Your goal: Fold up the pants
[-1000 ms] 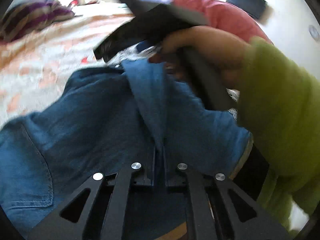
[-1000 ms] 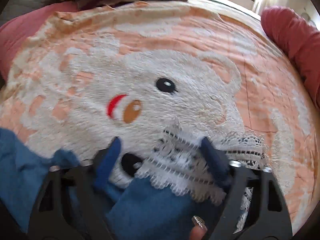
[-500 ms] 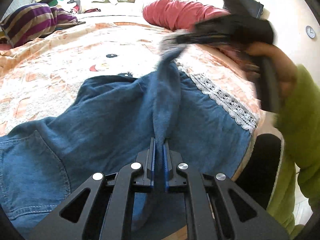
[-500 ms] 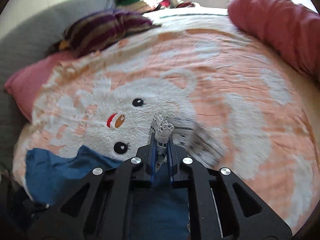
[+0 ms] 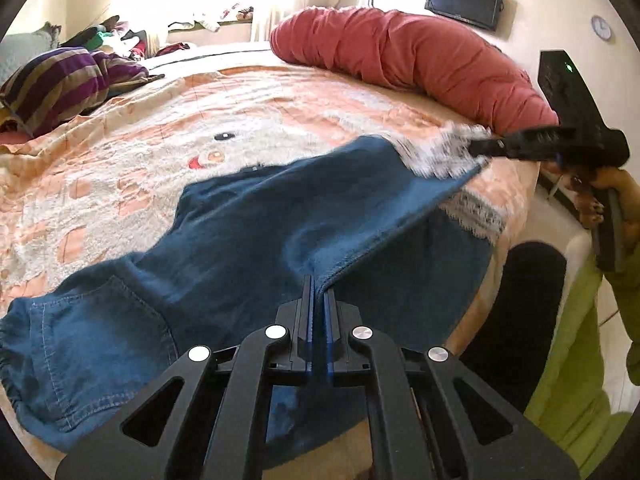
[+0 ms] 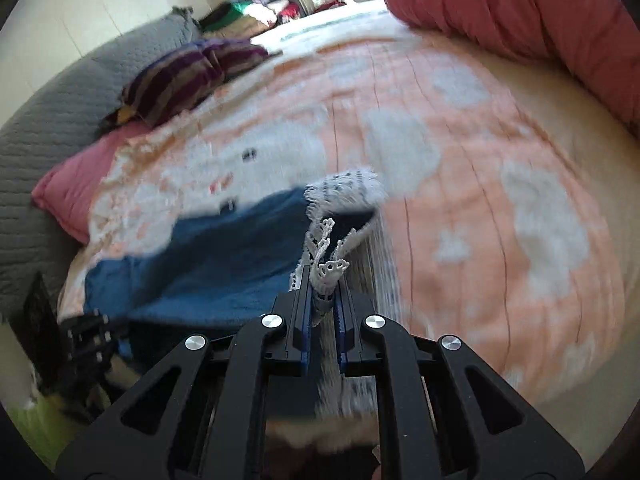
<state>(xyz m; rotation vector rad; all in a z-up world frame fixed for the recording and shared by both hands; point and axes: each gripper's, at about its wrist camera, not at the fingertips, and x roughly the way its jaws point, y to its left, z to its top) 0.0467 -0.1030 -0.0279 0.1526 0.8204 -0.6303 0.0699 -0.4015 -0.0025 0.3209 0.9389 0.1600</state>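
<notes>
Blue denim pants (image 5: pixel 248 232) with white lace hems lie on the bed, waist and back pocket at lower left. My left gripper (image 5: pixel 318 284) is shut on the edge of the upper leg. My right gripper (image 6: pixel 322 276) is shut on the lace hem (image 6: pixel 330 268) of that same leg and shows at the right of the left wrist view (image 5: pixel 480 147), holding the hem lifted above the bed. The leg hangs stretched between both grippers. The lower leg's lace hem (image 5: pixel 476 212) lies flat near the bed's edge.
The bed carries a peach blanket (image 5: pixel 120 168) with a white bear pattern. A long red bolster (image 5: pixel 420 64) runs along the far right. A purple striped cushion (image 5: pixel 60 84) and a pink pillow (image 6: pixel 76 184) sit at the left. The bed's edge is close at lower right.
My right gripper closed on the lace hem and swept it right and up, spreading the upper leg out taut. My left gripper stayed shut on the leg's edge.
</notes>
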